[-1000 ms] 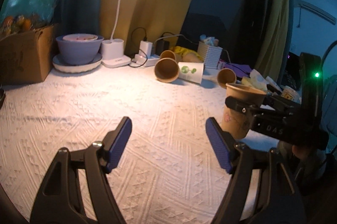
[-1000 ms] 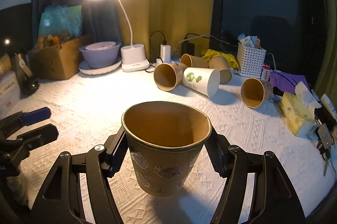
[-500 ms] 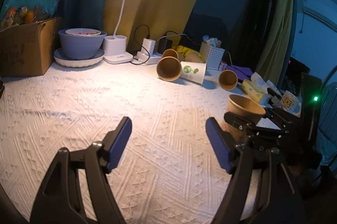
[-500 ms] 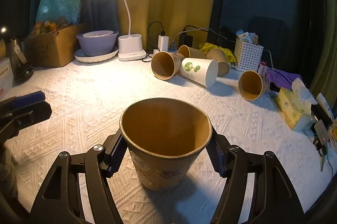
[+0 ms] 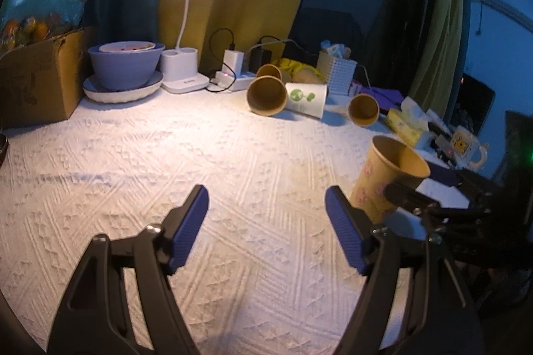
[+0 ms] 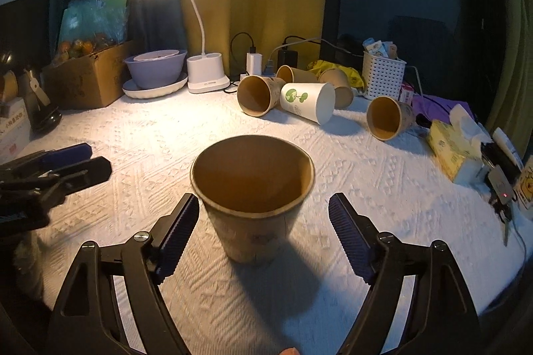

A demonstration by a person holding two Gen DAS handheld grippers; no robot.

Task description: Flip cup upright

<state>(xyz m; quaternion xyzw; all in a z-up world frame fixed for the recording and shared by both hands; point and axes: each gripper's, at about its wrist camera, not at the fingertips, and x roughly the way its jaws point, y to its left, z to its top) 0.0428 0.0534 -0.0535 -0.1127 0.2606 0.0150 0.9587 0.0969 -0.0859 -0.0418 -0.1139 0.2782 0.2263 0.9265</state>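
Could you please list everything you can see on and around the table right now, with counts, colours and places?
Upright paper cup: one, brown, front centre, between the right gripper's fingers, not gripped.
Cups on their sides: five, four brown and one white with a green print, back centre.
Desk lamp: one, white, lit, at the back.
Bowl: one, lilac, on a white plate, left of the lamp.
Cardboard box: one, brown, back left.
Basket: one, white, back right.
Tissue box: one, yellow, right edge.
Tablecloth: one, white, textured.
Left gripper: open, empty.
Right gripper: open around the upright cup.
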